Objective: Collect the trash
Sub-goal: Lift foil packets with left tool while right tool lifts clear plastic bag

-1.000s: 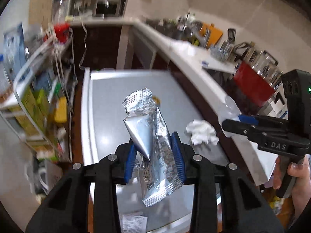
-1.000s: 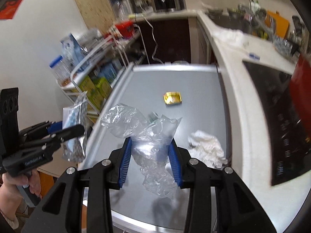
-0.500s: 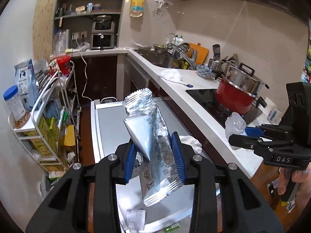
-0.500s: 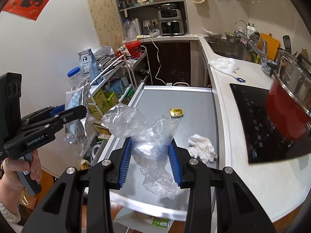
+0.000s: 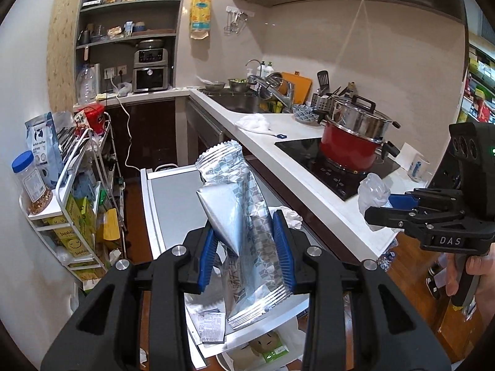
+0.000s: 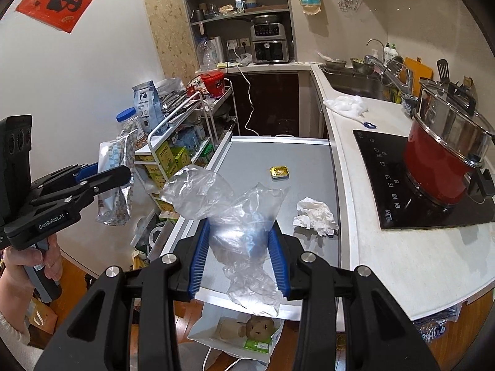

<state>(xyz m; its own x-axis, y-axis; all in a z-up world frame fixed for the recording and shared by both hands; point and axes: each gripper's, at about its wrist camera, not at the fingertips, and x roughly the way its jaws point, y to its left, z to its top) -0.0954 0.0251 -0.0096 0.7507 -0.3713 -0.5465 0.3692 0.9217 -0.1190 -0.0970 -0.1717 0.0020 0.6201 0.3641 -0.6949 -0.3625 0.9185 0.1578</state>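
My left gripper (image 5: 246, 252) is shut on a silver foil snack wrapper (image 5: 238, 216), held up above the near end of the grey metal table (image 5: 173, 191); it also shows in the right wrist view (image 6: 114, 179). My right gripper (image 6: 238, 256) is shut on a crumpled clear plastic bag (image 6: 229, 210), held over the table's near edge (image 6: 247, 300). On the table lie a crumpled white tissue (image 6: 315, 216) and a small gold foil packet (image 6: 280, 172). A white bag with trash (image 6: 241, 334) stands open on the floor below the near edge.
A white counter (image 6: 386, 262) runs along the right with a black hob (image 6: 402, 185) and a red pot (image 6: 445, 154). A white wire rack (image 6: 185, 142) full of boxes and jars stands left of the table. A paper slip (image 5: 212, 327) lies near the table's front edge.
Both grippers have risen and tilted up, so the views now look across the kitchen, not down at the table. Each keeps its hold on its piece of trash.
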